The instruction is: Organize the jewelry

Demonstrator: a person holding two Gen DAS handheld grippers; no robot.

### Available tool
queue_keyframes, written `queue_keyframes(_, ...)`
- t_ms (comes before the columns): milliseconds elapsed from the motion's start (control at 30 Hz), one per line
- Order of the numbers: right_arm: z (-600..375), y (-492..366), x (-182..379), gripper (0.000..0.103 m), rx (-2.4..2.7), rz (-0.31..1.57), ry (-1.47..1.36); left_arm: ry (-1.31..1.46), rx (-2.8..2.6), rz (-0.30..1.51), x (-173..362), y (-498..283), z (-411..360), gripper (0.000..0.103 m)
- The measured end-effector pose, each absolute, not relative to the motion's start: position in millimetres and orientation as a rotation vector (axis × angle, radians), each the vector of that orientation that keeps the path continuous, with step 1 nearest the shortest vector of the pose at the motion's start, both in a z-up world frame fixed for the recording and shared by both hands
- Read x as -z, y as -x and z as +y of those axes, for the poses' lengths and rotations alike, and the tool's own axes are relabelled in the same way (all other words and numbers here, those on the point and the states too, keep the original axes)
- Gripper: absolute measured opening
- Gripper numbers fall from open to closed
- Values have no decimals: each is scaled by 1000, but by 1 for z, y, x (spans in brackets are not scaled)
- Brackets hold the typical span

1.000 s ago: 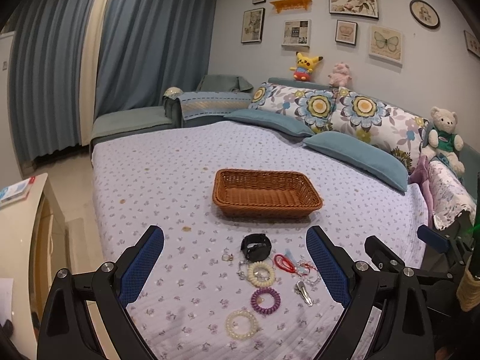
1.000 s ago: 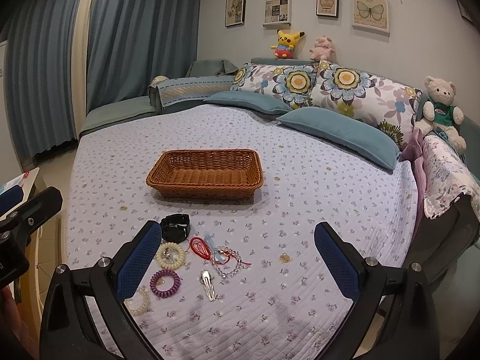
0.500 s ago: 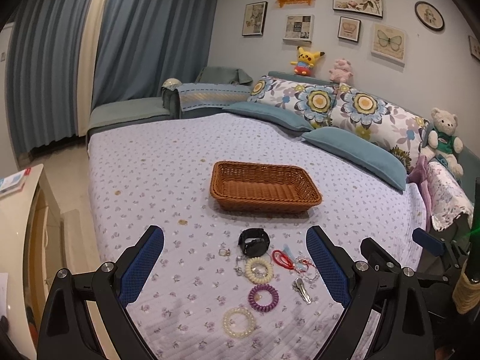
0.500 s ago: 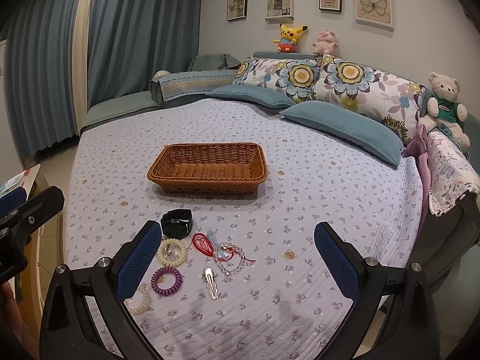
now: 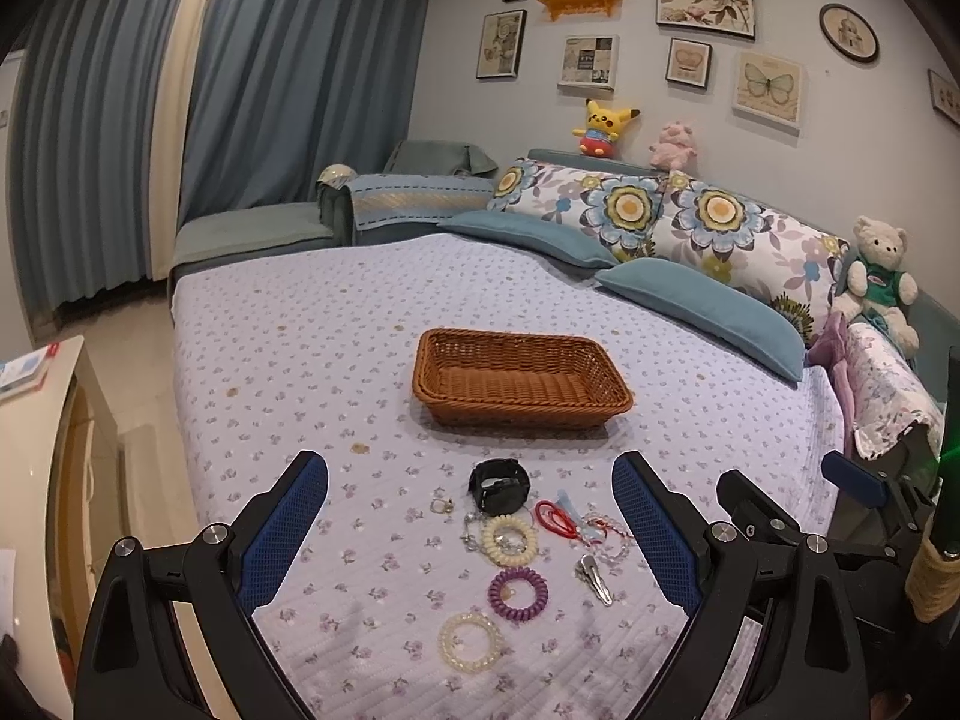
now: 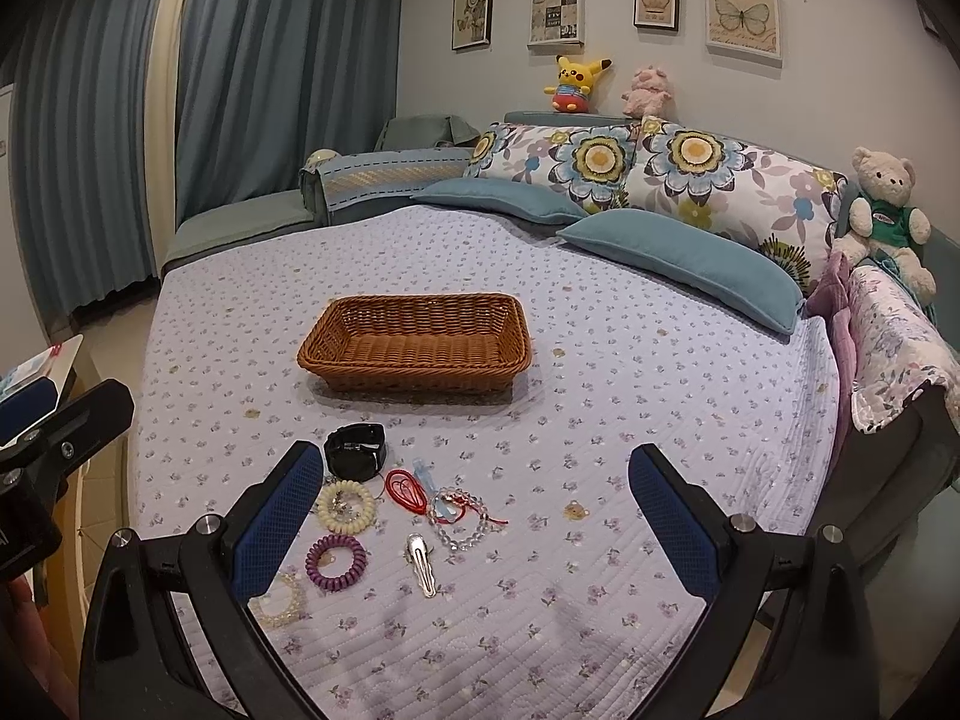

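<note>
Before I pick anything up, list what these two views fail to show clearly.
- Clear beaded ring, right wrist view: partly hidden behind the right claw's finger.
- Small ring-like piece, left wrist view: too small to identify.
- Silvery tangle beside the cream coil tie, left wrist view: too fine to make out.
- Wicker basket, both views: near wall hides the closest strip of floor.

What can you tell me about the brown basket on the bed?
The basket is a shallow rectangle woven from brown wicker-like strands, with a thicker braided rim and sloping sides. It looks empty inside. It sits flat on the flowery bedspread, out in the middle of the bed, casting a small shadow in front. Nothing touches it except the bedspread. The watch and the other jewelry lie apart from it, nearer the camera.
</note>
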State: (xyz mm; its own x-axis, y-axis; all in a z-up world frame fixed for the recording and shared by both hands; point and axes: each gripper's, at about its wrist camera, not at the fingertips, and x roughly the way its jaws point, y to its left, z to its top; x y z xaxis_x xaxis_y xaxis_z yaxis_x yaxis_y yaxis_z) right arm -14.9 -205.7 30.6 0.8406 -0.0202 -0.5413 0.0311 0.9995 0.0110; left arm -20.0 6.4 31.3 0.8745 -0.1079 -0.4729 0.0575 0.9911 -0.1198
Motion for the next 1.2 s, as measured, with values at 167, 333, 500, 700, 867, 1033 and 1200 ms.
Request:
queue_keyframes(167, -206, 16, -31, 102, 26, 573, -20, 81, 81, 488, -33, 23, 5, 96)
queue_keyframes(333, -206, 17, -32, 102, 26, 573, -18, 92, 84, 497, -32, 21, 8, 96)
queue_keyframes(500, -205, 17, -32, 102, 26, 577, -21, 102, 91, 511, -29, 18, 10, 96)
queue_keyframes(700, -204, 14, -29, 102, 23, 589, -22, 96, 93, 518, -25, 17, 8, 96)
queue_keyframes(867, -212, 10, -24, 102, 30, 587, -6, 65, 68, 513, -19, 11, 19, 96)
queue_keyframes(1033, -240, 1, -7, 102, 13, 614, -65, 132, 80, 589, 4, -7, 61, 96)
queue_keyframes(1200, -247, -6, 21, 91, -15, 647, -9, 152, 187, 716, 48, -22, 65, 95)
